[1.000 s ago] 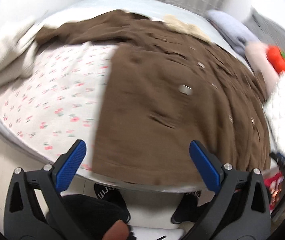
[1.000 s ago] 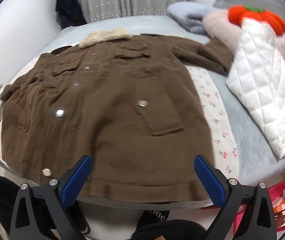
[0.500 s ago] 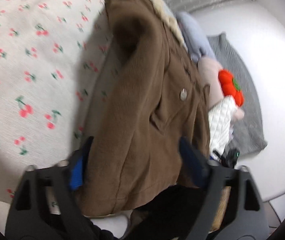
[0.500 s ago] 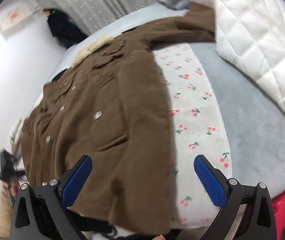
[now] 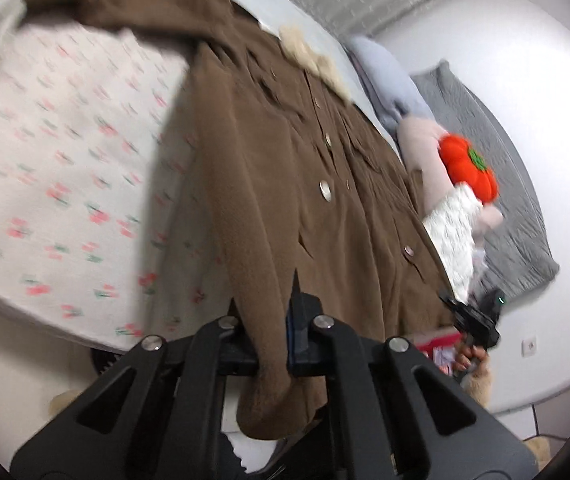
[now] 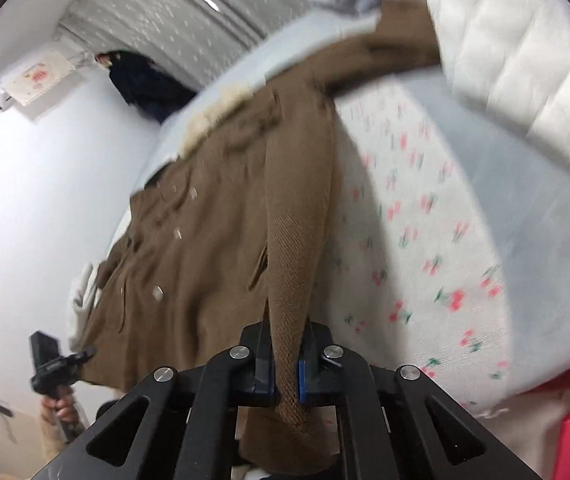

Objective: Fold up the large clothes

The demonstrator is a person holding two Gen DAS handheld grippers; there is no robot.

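Left wrist view
Left claw (image 5: pixel 271 344): clamped tight on the hem of the brown coat (image 5: pixel 285 168), at its left bottom corner, cloth bunched between the blue pads.
Coat: spread buttons-up along the bed (image 5: pixel 45 160), hem at the near edge, pale fur collar (image 5: pixel 313 54) toward the far edge, one sleeve thrown out to the far left corner.
Why so: a corner grip lets the side panel be lifted and turned over, I judge.
Beside it: white quilted jacket (image 5: pixel 451 240) and orange pumpkin plush (image 5: pixel 471 170) along the bed's right side, touching the coat's edge.

Right wrist view
Right claw (image 6: pixel 285 364): closed on the coat's other hem corner, fabric pinched into a ridge that rises off the cherry-print sheet (image 6: pixel 425 220).
Coat: lying flat beyond the ridge; picture blurred, so finer folds cannot be told.
Why so: both corners held together keep the hem level for a lengthwise fold, likely the next step.
Risk: heavy cloth may slip out.
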